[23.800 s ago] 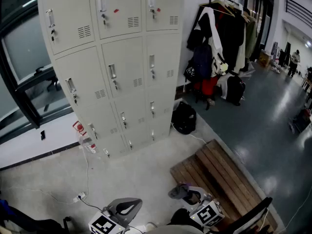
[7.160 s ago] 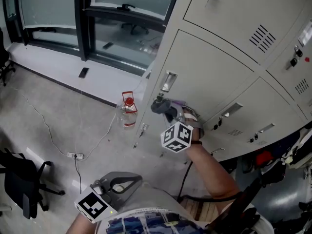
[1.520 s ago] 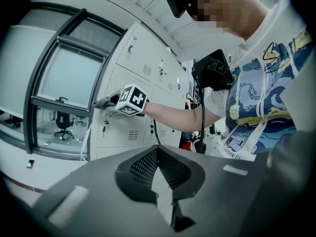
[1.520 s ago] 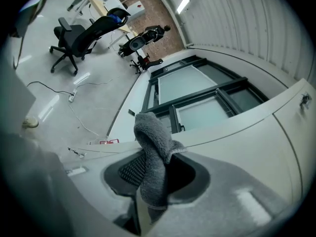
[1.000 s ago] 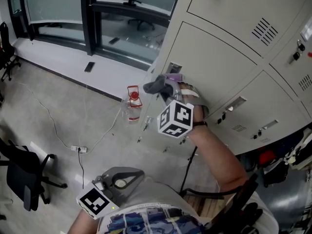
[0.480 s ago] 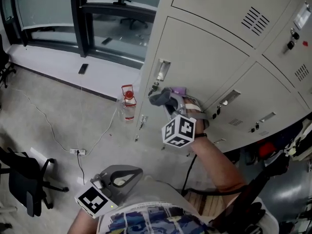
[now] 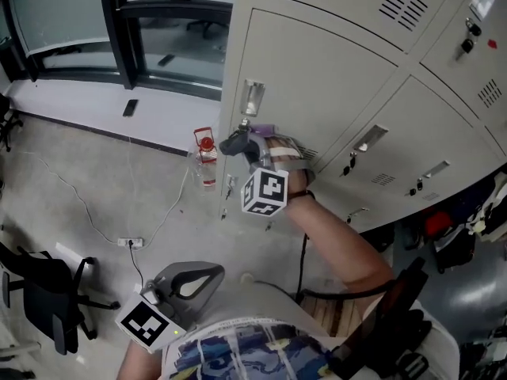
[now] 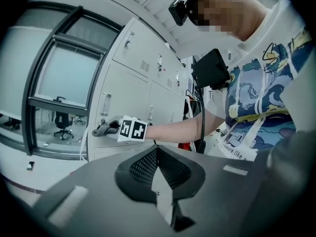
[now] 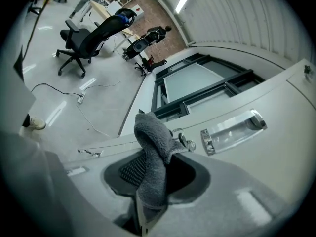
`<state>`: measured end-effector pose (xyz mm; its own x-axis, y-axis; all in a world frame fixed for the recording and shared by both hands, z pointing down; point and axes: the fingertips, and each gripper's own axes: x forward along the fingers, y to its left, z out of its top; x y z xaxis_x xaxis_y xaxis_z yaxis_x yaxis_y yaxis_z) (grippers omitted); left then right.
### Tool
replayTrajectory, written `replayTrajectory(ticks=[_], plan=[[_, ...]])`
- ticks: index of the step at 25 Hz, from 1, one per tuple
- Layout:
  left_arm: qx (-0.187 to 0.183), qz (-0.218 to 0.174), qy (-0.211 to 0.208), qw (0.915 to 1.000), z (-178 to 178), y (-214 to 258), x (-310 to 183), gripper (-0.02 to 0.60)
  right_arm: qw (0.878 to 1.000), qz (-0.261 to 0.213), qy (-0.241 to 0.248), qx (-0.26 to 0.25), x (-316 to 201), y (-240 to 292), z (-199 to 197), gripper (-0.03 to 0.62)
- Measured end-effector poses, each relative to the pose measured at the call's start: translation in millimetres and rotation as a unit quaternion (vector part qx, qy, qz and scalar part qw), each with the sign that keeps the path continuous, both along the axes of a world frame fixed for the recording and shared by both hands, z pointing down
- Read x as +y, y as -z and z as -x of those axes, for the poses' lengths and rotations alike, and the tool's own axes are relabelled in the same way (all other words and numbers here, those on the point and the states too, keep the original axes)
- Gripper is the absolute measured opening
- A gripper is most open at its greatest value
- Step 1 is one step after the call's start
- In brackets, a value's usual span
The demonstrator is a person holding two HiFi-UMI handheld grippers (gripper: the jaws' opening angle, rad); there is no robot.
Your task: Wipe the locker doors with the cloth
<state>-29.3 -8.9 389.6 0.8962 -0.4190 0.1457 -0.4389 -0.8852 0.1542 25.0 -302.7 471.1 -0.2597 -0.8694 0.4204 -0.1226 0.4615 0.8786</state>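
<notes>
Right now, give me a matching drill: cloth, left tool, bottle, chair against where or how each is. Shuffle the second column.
1. cloth
2. left tool
3. bottle
4. chair

A. on the floor, beside the lockers
B. shut, empty, held low
C. black, at the left edge of the head view
D. gripped in the right tool, near a door handle

Pairs: 1-D, 2-B, 3-A, 4-C

I can see two hand-held grippers [image 7: 247,149] [image 7: 198,277], one grey cloth [image 7: 234,142], one bottle [image 7: 206,158] and one black chair [image 7: 47,311].
</notes>
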Motion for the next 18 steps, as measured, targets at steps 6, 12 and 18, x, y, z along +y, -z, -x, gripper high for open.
replayTrajectory(ticks=[6, 12, 18], plan=[[0.002, -0.001, 0.008, 1.0000, 3.2, 1.1, -3.0, 0.003, 1.000, 0.010, -0.003, 0.006, -4.3, -14.2, 12.6, 0.110], [-0.004, 0.008, 0.011, 0.9999, 7.2, -4.0, -6.7, 0.003, 0.999, 0.043, -0.001, 0.007, -6.3, -41.7, 20.6, 0.110], [-0.006, 0.016, 0.009, 0.9998, 7.0, -6.7, -13.5, 0.003, 0.996, 0.085, 0.002, 0.006, -10.3, -80.1, 27.2, 0.110]])
